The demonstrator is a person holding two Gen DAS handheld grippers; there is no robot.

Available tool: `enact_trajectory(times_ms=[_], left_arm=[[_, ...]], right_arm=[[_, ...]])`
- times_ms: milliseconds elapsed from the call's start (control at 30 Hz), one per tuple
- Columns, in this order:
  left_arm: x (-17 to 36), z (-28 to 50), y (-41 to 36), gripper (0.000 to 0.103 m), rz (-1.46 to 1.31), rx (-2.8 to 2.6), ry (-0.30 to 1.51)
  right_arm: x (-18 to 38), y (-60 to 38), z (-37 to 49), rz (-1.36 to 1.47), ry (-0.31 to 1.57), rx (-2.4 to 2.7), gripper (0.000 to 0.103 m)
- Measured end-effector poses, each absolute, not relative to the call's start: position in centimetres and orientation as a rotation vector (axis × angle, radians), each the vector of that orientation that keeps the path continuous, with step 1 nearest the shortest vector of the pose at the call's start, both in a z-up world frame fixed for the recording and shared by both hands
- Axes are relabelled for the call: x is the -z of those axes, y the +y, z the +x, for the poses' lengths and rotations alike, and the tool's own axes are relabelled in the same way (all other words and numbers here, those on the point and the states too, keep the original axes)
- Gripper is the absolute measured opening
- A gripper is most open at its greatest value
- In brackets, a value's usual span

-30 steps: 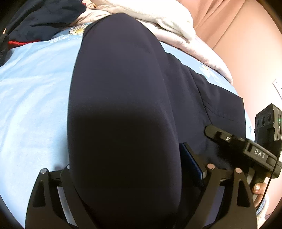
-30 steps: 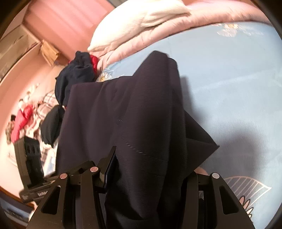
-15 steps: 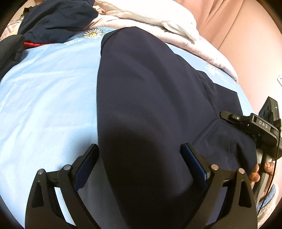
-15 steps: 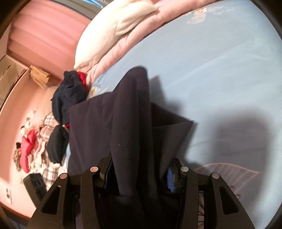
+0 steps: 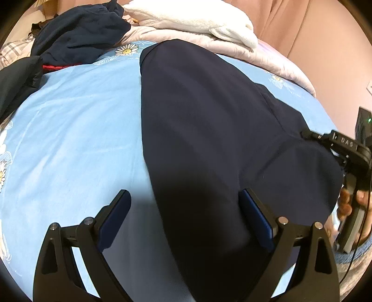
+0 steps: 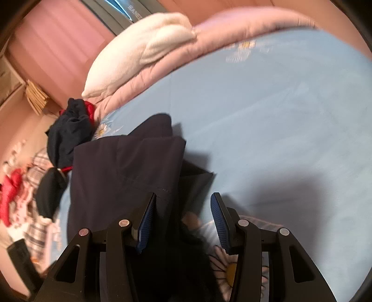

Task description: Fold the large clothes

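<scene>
Altogether, one dark navy garment is spread on one blue bedsheet; two grippers, left and right, are released, jaws apart.

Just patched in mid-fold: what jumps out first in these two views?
A big navy garment fills the middle of the light-blue sheet, folded lengthwise, running towards the white blanket at the bed's far end. Both grippers stand open over its near end, the left gripper wide, the right gripper narrower. A pile of dark clothes sits far left.
</scene>
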State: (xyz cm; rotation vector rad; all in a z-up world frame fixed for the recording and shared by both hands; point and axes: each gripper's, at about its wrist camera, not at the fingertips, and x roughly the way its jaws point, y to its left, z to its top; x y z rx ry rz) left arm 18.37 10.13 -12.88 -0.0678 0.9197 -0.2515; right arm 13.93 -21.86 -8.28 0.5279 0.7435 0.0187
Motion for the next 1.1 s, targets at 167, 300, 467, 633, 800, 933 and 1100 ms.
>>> enact_trajectory(times_ms=[167, 300, 467, 633, 800, 933, 1100], left_arm=[[13.0, 16.9, 10.4, 0.096, -0.065, 0.238, 0.919], [12.8, 15.9, 10.5, 0.096, -0.057, 0.223, 0.917], [12.4, 14.5, 10.3, 0.096, -0.038, 0.194, 0.899], [11.9, 12.9, 10.2, 0.085, -0.035, 0.193, 0.867], [11.5, 11.4, 9.8, 0.070, -0.047, 0.206, 0.844], [11.2, 10.4, 9.3, 0.058, -0.068, 0.233, 0.825], [12.1, 10.5, 8.1, 0.053, -0.049, 0.251, 0.837]], right_arm=[[6.7, -22.2, 11.8, 0.428, 0.691, 0.065, 0.047], [5.5, -21.8, 9.8, 0.362, 0.645, 0.051, 0.047], [4.7, -19.4, 8.3, 0.259, 0.612, -0.045, 0.047], [4.6, -16.9, 7.2, 0.180, 0.598, -0.133, 0.047], [5.0, -15.5, 7.1, 0.151, 0.605, -0.190, 0.046], [5.6, -14.7, 6.5, 0.140, 0.613, -0.202, 0.043], [7.1, -15.2, 7.1, 0.165, 0.670, -0.168, 0.040]])
